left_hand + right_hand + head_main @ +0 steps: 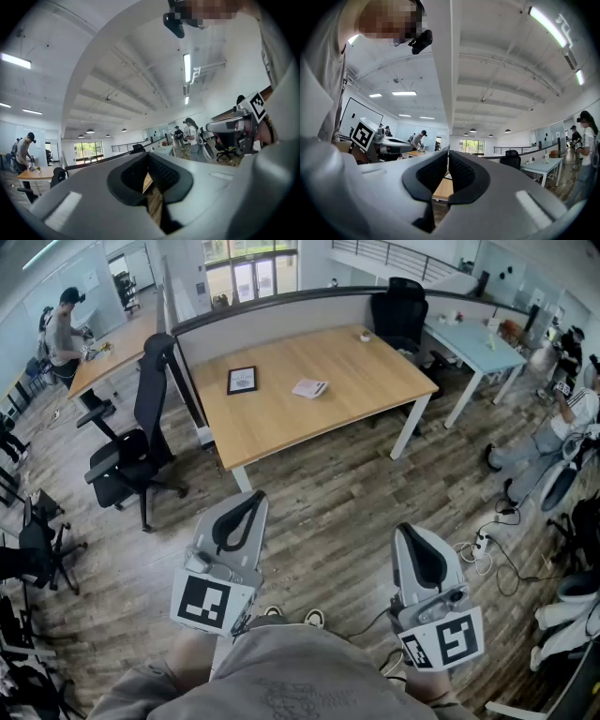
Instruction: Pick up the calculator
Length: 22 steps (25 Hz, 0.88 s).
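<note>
The person holds both grippers out in front of the body, level, side by side and well apart. In the head view the left gripper (251, 498) sits at about 7 o'clock and points toward 1 o'clock. The right gripper (405, 531) sits at about 5 o'clock and points toward 11 o'clock. Each marker cube, left (211, 601) and right (442, 638), faces the camera at the near end. Each gripper view shows the left gripper (148, 154) and the right gripper (448, 153) with jaws together at the tips and nothing between them.
</note>
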{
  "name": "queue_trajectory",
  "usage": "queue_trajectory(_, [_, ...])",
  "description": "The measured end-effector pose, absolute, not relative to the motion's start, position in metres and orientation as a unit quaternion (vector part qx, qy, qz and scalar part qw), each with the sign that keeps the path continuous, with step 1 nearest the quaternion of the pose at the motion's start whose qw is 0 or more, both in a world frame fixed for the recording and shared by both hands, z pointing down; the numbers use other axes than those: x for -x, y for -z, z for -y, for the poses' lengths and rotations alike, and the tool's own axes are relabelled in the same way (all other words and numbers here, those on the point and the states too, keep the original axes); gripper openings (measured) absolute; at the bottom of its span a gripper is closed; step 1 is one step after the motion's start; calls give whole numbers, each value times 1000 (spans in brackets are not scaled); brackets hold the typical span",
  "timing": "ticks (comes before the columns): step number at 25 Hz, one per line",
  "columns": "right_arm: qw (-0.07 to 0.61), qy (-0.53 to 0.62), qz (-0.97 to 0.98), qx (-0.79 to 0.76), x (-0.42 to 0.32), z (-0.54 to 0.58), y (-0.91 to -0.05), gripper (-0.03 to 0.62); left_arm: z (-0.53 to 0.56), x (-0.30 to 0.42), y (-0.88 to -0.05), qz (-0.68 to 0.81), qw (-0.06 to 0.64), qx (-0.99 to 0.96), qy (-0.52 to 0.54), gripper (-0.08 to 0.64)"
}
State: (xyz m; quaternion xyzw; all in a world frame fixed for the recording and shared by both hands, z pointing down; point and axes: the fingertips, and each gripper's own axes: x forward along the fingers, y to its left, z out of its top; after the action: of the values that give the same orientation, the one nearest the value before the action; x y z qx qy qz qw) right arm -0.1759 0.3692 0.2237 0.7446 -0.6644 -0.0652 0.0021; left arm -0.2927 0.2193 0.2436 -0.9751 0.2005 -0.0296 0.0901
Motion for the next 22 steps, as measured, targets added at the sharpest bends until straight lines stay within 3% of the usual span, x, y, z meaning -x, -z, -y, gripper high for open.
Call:
queue_trajectory(19, [-52,36,667,-742,138,-375,-238,21,-225,252,-259,-199,100,974,44,0])
queue_trajectory(20, [-55,35,662,-747,133,-373,-238,52,-224,249,-260,-198,100,974,45,0])
queue_trajectory(22, [-56,34,655,-753,124,-367,-239,204,-219,241,-263,-196,98,975,45,0])
